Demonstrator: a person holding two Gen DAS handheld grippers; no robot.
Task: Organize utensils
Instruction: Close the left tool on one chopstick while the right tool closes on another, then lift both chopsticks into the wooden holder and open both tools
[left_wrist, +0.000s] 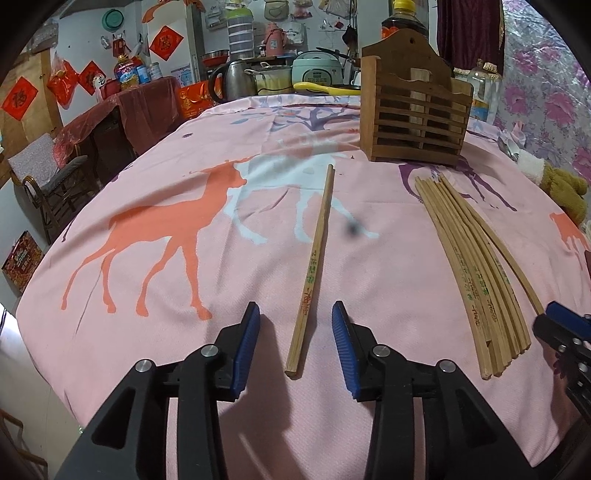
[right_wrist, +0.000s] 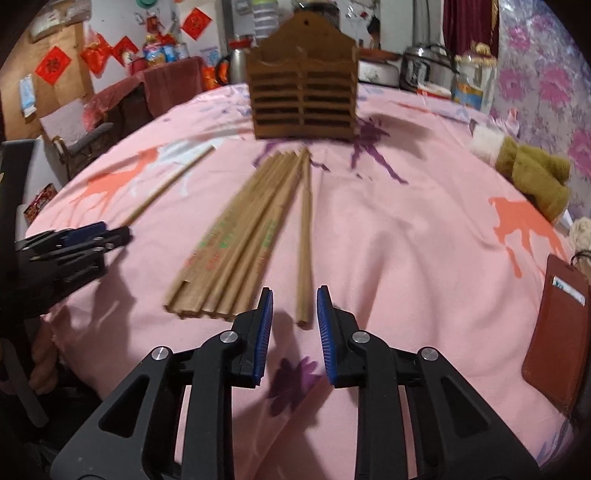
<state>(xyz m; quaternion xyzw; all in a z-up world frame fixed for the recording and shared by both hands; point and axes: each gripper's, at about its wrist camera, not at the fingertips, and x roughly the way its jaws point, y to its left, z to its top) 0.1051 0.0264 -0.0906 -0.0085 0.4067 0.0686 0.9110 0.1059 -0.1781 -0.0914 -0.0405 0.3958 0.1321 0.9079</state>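
Left tongs (left_wrist: 295, 314) agape astride lone chopstick (left_wrist: 314, 258)

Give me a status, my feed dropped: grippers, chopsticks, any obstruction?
Left gripper open over lone chopstick. Right gripper open at another chopstick beside the bundle. Wooden holder ahead, path unobstructed.

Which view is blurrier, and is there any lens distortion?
Right wrist: motion-smeared, the chopstick bundle and holder are soft, printing unreadable. Left wrist: sharp, print on the lone chopstick is crisp, apart from a dark smudge mid-frame. Both views: fisheye bends the chopsticks, corners vignette black.
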